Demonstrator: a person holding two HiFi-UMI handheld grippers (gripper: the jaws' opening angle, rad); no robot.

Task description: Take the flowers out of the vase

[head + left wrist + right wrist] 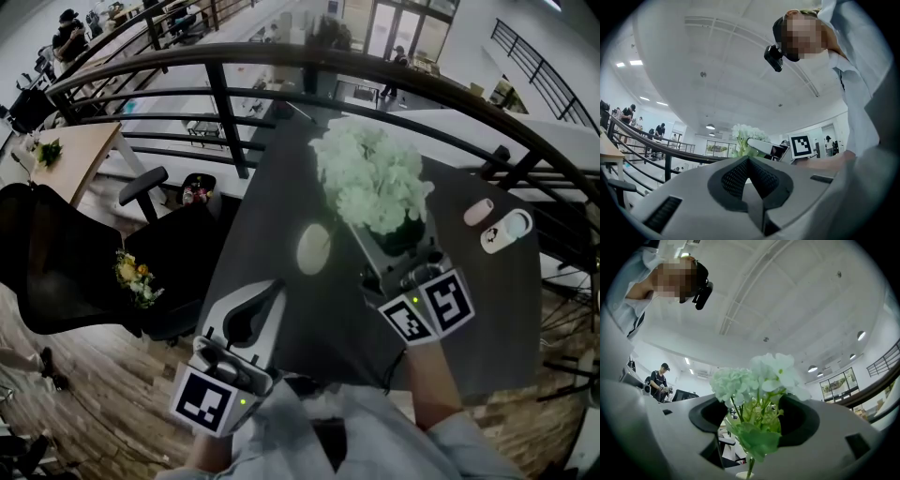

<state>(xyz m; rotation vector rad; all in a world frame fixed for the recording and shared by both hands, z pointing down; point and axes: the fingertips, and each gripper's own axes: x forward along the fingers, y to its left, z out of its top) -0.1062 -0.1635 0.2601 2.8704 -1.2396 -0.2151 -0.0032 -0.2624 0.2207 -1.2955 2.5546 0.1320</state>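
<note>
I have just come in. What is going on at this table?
A person holds a gripper in each hand over a dark table. The right gripper has its jaws apart around the stems of the white flowers, not closed on them. One stem runs down to a pale rim, probably the vase, so the flowers do not look lifted out yet. The left gripper is shut, empty, and close to the person.

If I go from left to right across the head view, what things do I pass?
yellow flower bunch → left gripper → cream oval disc → white flowers → pink oval thing → white oval case
</note>
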